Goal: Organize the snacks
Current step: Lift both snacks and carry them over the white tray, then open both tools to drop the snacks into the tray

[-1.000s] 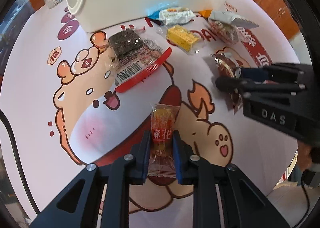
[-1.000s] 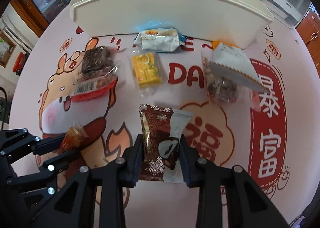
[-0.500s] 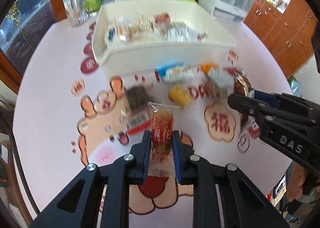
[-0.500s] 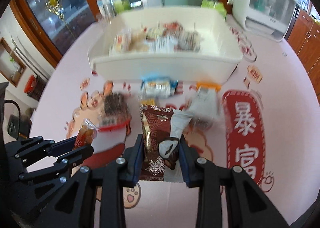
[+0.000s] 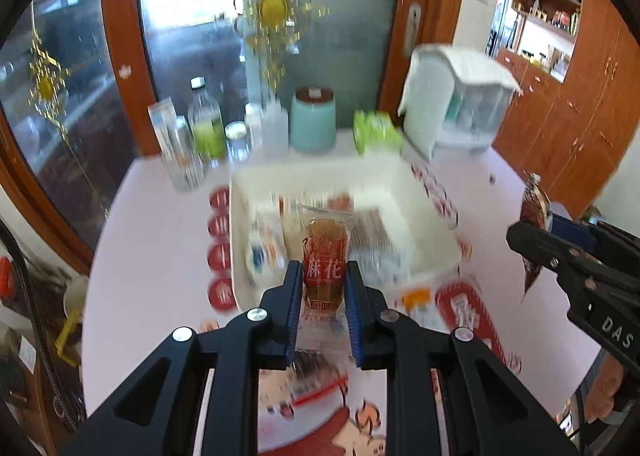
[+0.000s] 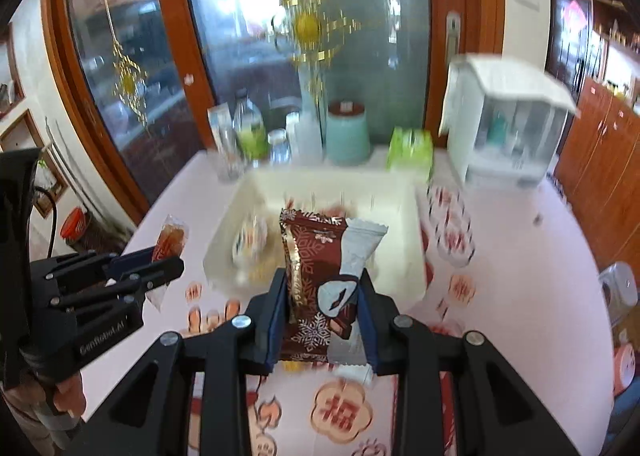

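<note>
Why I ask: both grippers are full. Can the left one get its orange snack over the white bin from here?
Probably yes: the left gripper, shut on the orange snack, faces the open white bin with nothing between.

Black, silver-screwed linkages with blue pads are seen on both the left gripper (image 5: 320, 296) and the right gripper (image 6: 322, 316), each lettered in white on its side.

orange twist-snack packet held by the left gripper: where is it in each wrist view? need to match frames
Left wrist: orange snack packet at centre, upright, clamped in the left gripper, in front of the white bin.
Right wrist: same packet at left edge, poking up from the left gripper seen side-on.
Shared landmark: the teal canister behind the bin.
</note>
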The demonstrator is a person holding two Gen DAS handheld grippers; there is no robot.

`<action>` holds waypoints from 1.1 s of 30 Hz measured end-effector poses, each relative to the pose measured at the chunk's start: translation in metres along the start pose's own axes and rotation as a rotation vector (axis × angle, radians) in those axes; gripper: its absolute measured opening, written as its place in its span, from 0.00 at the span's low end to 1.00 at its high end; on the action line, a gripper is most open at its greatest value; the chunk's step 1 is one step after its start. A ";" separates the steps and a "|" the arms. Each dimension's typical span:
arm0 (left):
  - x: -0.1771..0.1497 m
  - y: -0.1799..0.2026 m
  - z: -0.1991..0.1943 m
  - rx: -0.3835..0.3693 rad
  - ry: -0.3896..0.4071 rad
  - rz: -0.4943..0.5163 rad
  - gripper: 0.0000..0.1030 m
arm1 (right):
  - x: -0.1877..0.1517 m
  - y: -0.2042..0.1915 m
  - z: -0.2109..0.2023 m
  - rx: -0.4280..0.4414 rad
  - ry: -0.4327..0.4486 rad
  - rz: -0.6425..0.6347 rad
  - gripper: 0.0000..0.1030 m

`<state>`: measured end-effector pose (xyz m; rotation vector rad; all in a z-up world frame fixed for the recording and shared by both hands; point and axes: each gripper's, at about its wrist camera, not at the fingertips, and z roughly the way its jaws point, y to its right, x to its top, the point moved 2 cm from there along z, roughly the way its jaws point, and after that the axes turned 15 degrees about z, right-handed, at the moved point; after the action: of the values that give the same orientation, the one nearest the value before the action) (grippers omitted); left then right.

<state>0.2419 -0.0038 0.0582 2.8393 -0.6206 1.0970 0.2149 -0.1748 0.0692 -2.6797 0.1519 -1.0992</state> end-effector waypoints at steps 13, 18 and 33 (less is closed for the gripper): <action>0.090 -0.028 -0.011 0.091 0.135 -0.012 0.18 | 0.098 -0.011 -0.020 0.000 0.184 0.028 0.31; 0.097 -0.034 0.026 0.051 0.083 -0.044 0.18 | 0.113 -0.002 0.018 -0.009 0.119 0.074 0.31; 0.058 -0.032 0.184 0.004 -0.186 -0.041 0.75 | 0.066 0.030 0.175 -0.100 -0.232 0.135 0.33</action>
<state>0.4103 -0.0265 -0.0386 2.9653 -0.5680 0.8351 0.3846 -0.1847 -0.0144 -2.8119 0.3475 -0.7530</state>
